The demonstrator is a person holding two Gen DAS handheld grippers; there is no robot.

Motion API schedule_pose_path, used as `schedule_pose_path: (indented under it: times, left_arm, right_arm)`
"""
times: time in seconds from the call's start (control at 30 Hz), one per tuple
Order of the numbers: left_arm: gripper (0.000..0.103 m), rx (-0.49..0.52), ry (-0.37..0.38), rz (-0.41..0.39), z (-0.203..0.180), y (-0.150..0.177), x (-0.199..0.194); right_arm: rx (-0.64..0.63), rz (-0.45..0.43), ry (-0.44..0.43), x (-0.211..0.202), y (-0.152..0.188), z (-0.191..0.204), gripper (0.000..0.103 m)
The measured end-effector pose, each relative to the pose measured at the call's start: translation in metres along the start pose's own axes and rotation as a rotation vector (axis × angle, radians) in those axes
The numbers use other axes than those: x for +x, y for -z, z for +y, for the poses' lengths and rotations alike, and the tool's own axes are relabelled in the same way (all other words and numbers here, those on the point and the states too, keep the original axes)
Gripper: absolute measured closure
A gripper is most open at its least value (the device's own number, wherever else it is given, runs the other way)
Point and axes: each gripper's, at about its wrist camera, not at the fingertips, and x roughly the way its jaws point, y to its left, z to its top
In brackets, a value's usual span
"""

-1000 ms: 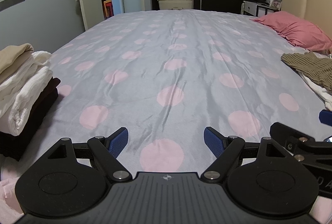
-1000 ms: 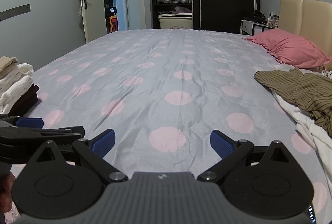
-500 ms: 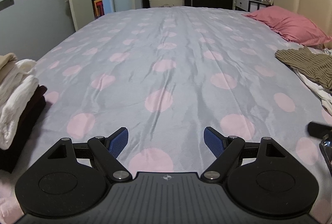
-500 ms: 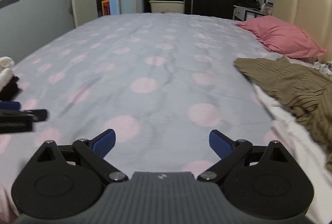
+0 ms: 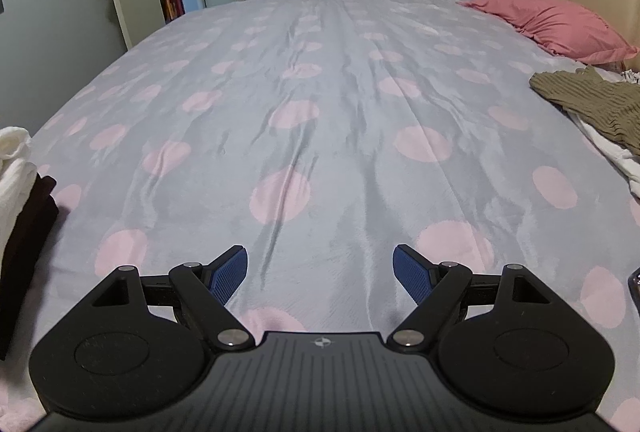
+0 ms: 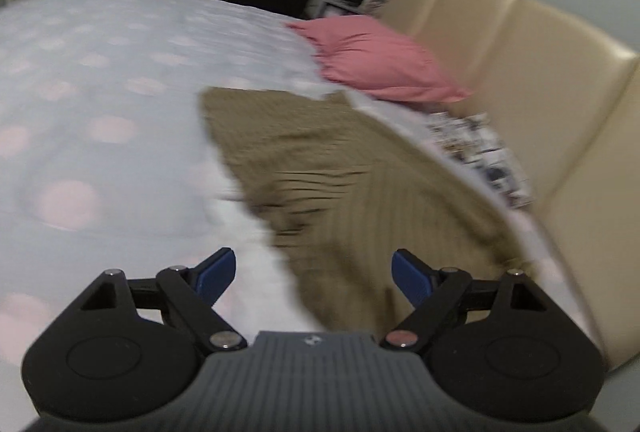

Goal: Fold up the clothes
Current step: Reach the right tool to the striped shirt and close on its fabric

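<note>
Right wrist view newly over the olive striped garment, right tool spread, empty.

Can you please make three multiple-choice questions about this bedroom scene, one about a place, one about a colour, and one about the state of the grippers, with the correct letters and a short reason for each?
1. Where does the olive striped garment lie?
A. on the right side of the bed, near the headboard
B. on the stack of folded clothes
C. on the floor by the door

2. What colour is the pillow?
A. white
B. pink
C. blue

3. In what state are the two grippers?
A. both shut on cloth
B. left shut, right open
C. both open and holding nothing

Answers:
1 A: the right wrist view shows it spread below the pillow, beside the beige headboard.
2 B: it is a plain pink in both views.
3 C: the left gripper and the right gripper each have their blue pads wide apart, with nothing between them.
</note>
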Motion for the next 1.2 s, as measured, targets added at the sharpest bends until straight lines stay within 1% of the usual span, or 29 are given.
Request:
schedule_pose_path:
  times: [0.1,0.17,0.2,0.23,0.27,0.3,0.33,0.37,0.47,0.5,0.67,0.8,0.9,1.1,1.2]
  left_arm:
    - [0.023,0.001,-0.001,0.028,0.001,0.002,0.007]
    - [0.023,0.003,0.001,0.05,0.001,0.005,0.011]
    - [0.023,0.001,0.002,0.059,0.002,0.006,0.013]
    - [0.024,-0.001,0.003,0.063,0.002,0.007,0.013]
    - [0.025,-0.002,0.005,0.065,0.003,0.007,0.014]
    - [0.025,-0.003,0.007,0.066,0.003,0.007,0.014]
    - [0.025,-0.003,0.01,0.066,0.003,0.007,0.014]
    - [0.025,-0.001,0.013,0.064,0.002,0.007,0.013]
    - [0.025,0.005,0.022,0.053,0.0,0.007,0.008]
    - [0.025,0.006,0.027,0.048,-0.001,0.007,0.006]
    - [0.027,0.011,0.052,0.023,-0.001,0.009,-0.008]
    - [0.027,0.0,0.066,-0.003,0.003,0.009,-0.02]
    - [0.027,-0.014,0.067,-0.024,0.01,0.01,-0.029]
    - [0.027,-0.062,0.057,-0.059,0.031,0.007,-0.047]
    - [0.027,-0.074,0.035,-0.079,0.042,0.005,-0.055]
  right_arm:
    - [-0.03,0.01,0.066,0.013,0.005,-0.016,0.017]
    - [-0.033,0.025,0.094,0.022,0.007,-0.023,0.024]
    - [-0.026,0.034,0.1,0.027,0.008,-0.026,0.045]
    - [-0.018,0.043,0.106,0.032,0.009,-0.029,0.074]
    - [-0.003,0.052,0.1,0.033,0.01,-0.031,0.083]
    - [0.013,0.06,0.091,0.034,0.011,-0.033,0.087]
    - [0.029,0.068,0.083,0.035,0.012,-0.035,0.098]
    - [0.032,0.064,0.078,0.032,0.01,-0.036,0.101]
    - [0.043,0.04,0.052,0.019,0.003,-0.028,0.102]
    - [0.047,0.037,0.029,0.016,0.0,-0.023,0.102]
    - [0.093,0.008,-0.131,-0.01,-0.019,0.001,0.102]
    - [0.076,-0.053,-0.292,-0.041,-0.045,0.04,0.102]
    - [0.056,-0.081,-0.392,-0.061,-0.062,0.074,0.102]
    - [-0.024,-0.095,-0.627,-0.1,-0.08,0.149,0.102]
    - [-0.079,-0.098,-0.733,-0.123,-0.085,0.185,0.102]
